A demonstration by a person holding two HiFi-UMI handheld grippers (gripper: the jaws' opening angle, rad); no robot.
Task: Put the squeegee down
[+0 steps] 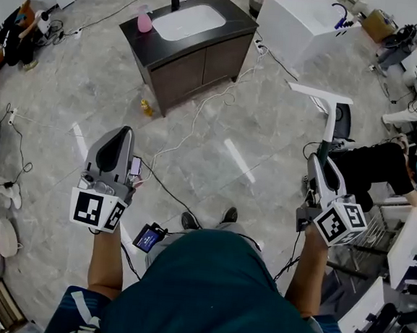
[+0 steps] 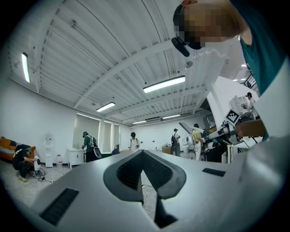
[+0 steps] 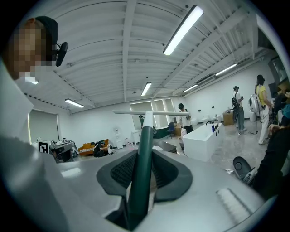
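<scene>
The right gripper is grasping the squeegee by its green handle; the left gripper is resting clenched, empty.

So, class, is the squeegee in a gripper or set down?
In a gripper. The right gripper has its jaws closed on the green handle of the squeegee, with the blade crossways out front.

Dark vanity with white basin and pink bottle, white bathtub nearby.
</scene>
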